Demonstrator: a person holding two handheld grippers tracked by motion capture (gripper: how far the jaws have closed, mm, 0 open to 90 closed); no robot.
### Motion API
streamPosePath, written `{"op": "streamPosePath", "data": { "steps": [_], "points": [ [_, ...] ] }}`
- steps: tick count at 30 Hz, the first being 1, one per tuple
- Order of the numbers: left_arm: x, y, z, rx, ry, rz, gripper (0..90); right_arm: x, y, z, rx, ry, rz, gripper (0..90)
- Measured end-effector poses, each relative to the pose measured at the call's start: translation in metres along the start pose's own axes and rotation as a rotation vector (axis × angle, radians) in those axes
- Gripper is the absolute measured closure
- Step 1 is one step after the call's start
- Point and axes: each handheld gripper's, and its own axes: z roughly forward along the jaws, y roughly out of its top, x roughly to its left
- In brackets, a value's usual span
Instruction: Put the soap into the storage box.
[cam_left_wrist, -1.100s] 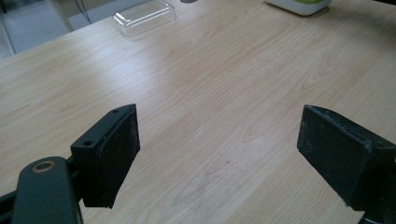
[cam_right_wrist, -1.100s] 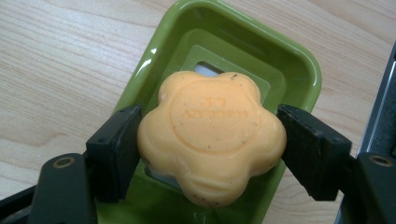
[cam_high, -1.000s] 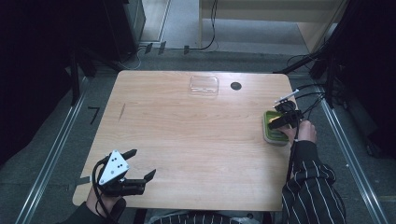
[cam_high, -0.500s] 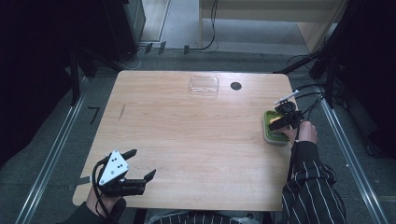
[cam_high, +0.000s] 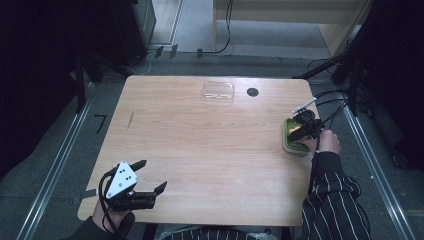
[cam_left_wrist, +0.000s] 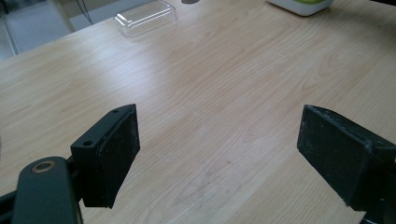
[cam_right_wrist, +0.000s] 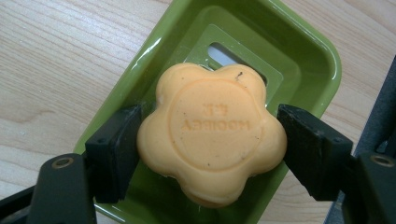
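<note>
An orange flower-shaped soap bar (cam_right_wrist: 212, 135) sits over a green soap dish (cam_right_wrist: 299, 60) at the table's right edge. My right gripper (cam_right_wrist: 210, 149) is shut on the soap, one black pad pressing each side. From above, the same gripper (cam_high: 302, 131) hangs over the green soap dish (cam_high: 289, 145), held by a hand in a striped sleeve. My left gripper (cam_high: 147, 180) rests near the table's front left corner, jaws wide open with bare wood between them. In the left gripper view its pads (cam_left_wrist: 114, 154) stand far apart.
A clear plastic lid (cam_high: 218, 92) lies at the back middle of the wooden table (cam_high: 200, 145), beside a round black hole (cam_high: 252, 92). Cables trail off the table's right side. The clear lid (cam_left_wrist: 145, 16) lies far ahead of the left jaws.
</note>
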Motion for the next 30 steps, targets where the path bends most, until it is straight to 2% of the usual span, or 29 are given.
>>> {"op": "streamPosePath", "data": {
  "steps": [12,24,30],
  "points": [
    [0.0,0.0,0.0,0.0,0.002,0.0,13.6,-0.002,-0.002,-0.004,-0.014,0.006,0.003,20.7],
    [0.0,0.0,-0.001,-0.005,0.004,-0.004,13.6,-0.001,-0.006,-0.015,0.006,0.022,0.026,12.7],
    [0.0,0.0,0.0,-0.001,0.002,0.0,13.6,0.004,-0.012,-0.025,0.026,0.045,0.04,4.0]
  ]
}}
